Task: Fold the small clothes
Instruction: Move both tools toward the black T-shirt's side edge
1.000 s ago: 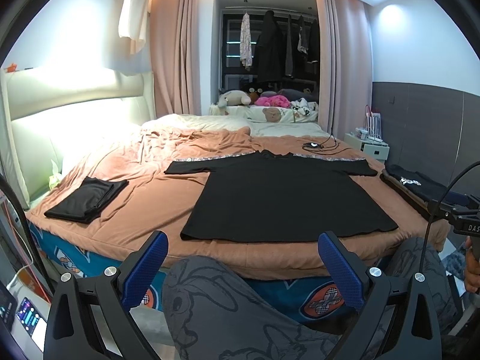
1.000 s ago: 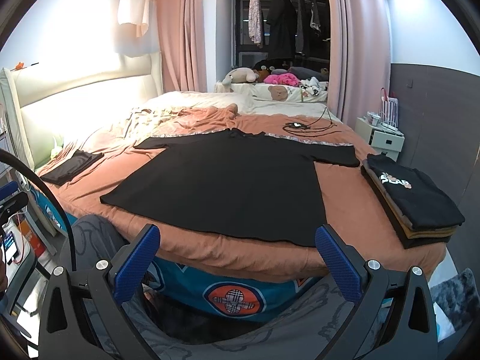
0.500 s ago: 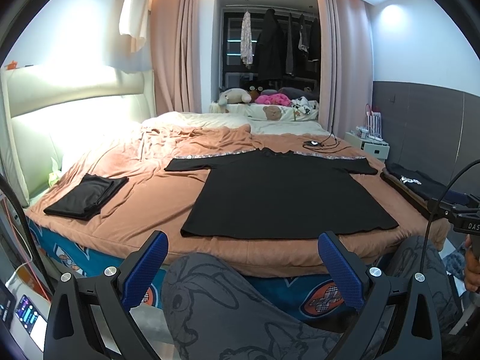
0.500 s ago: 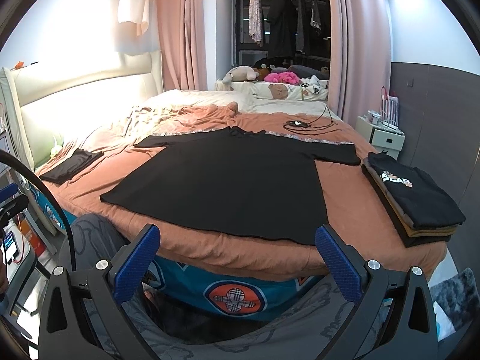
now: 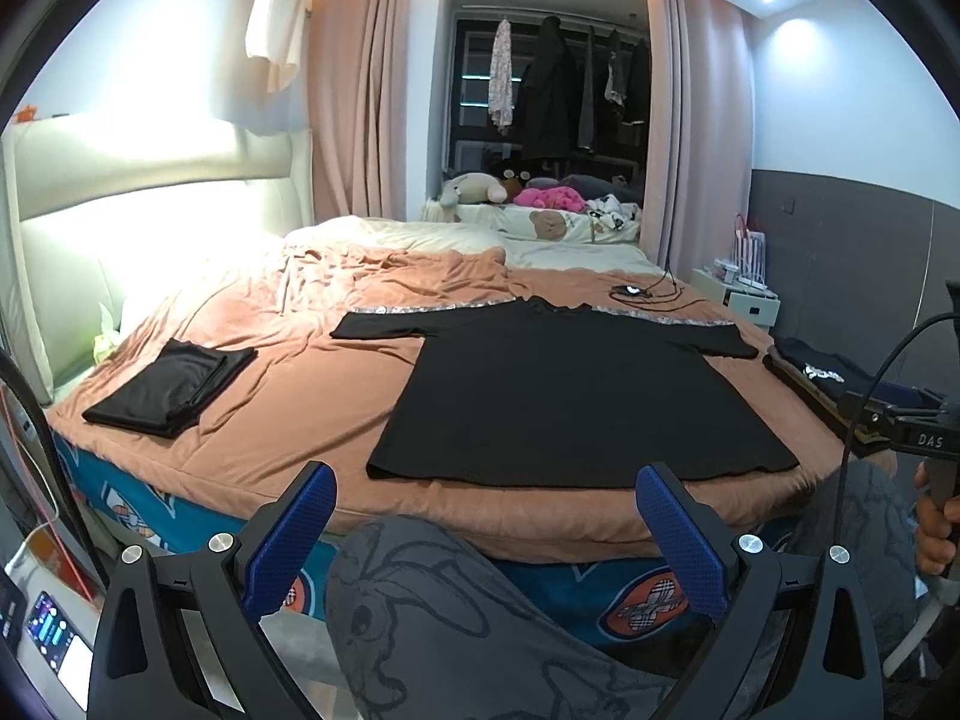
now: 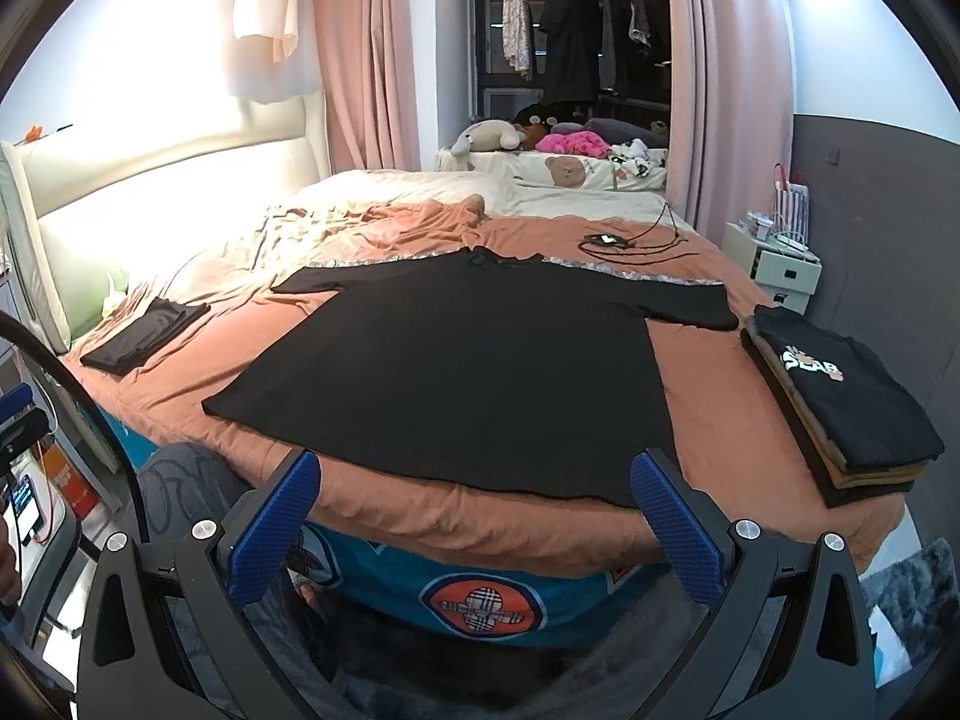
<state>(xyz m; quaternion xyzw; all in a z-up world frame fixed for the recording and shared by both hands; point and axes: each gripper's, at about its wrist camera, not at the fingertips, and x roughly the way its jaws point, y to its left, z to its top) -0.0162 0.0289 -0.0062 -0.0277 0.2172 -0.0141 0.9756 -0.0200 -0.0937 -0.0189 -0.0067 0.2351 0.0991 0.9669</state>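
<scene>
A black T-shirt point(image 5: 564, 390) point(image 6: 468, 360) lies spread flat on the brown bedspread, sleeves out, hem toward me near the bed's front edge. My left gripper point(image 5: 486, 492) is open and held back from the bed, above a knee in grey patterned trousers point(image 5: 480, 618). My right gripper point(image 6: 474, 480) is also open, its blue pads just short of the shirt's hem, holding nothing. The right tool and the hand holding it show at the right edge of the left wrist view.
A folded black garment point(image 5: 171, 387) point(image 6: 144, 333) lies on the bed's left side. A stack of folded clothes point(image 6: 840, 402) point(image 5: 840, 378) sits at the right edge. A phone with cables point(image 6: 618, 238) rests behind the shirt. A white nightstand point(image 6: 780, 270) stands at the right.
Both views have shifted only slightly; the shirt and both open grippers stay as they were.
</scene>
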